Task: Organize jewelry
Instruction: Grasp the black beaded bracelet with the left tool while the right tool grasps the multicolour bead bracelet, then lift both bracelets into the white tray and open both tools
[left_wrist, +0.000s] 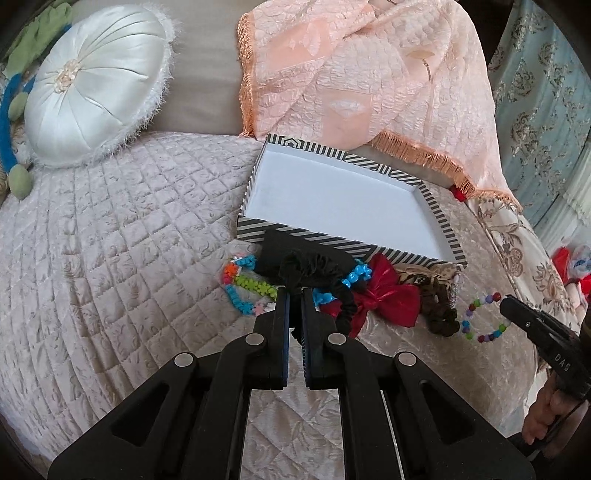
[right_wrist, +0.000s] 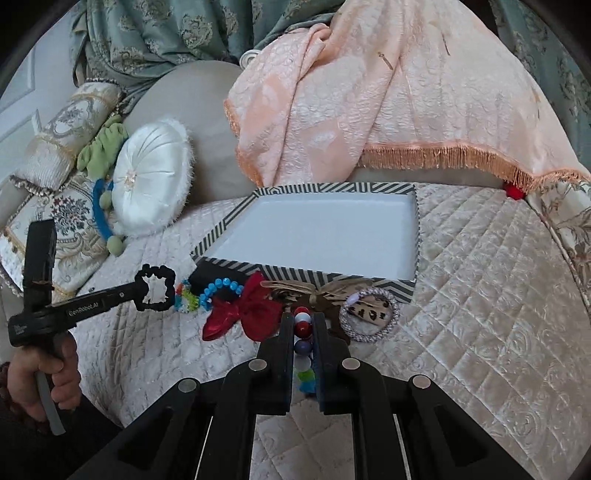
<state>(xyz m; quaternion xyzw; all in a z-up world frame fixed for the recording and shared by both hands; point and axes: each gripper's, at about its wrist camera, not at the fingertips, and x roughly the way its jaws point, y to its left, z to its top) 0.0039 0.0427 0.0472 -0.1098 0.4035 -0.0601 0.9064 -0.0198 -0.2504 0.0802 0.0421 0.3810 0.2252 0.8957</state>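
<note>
My left gripper (left_wrist: 294, 293) is shut on a black scrunchie (left_wrist: 306, 271) and holds it lifted just before the striped box (left_wrist: 332, 240), whose white inside has nothing in it. In the right wrist view the same scrunchie (right_wrist: 155, 291) hangs as a loop from the left gripper (right_wrist: 142, 292). The right gripper (right_wrist: 303, 318) is shut on a bracelet of multicoloured beads (right_wrist: 302, 325), raised off the quilt. From the left wrist view that bracelet (left_wrist: 480, 319) dangles at the right gripper (left_wrist: 506, 302). A red bow (right_wrist: 247, 314), bright bead bracelets (left_wrist: 243, 286) and a brown scrunchie (left_wrist: 439, 312) lie before the box.
A silver bangle (right_wrist: 369, 314) with a leopard-print piece lies right of the red bow. A peach fringed blanket (right_wrist: 369, 110) is draped behind the box (right_wrist: 229, 225). A round white cushion (left_wrist: 96, 81) sits back left on the quilted cover (left_wrist: 129, 240). A hand (right_wrist: 55, 373) grips the left tool.
</note>
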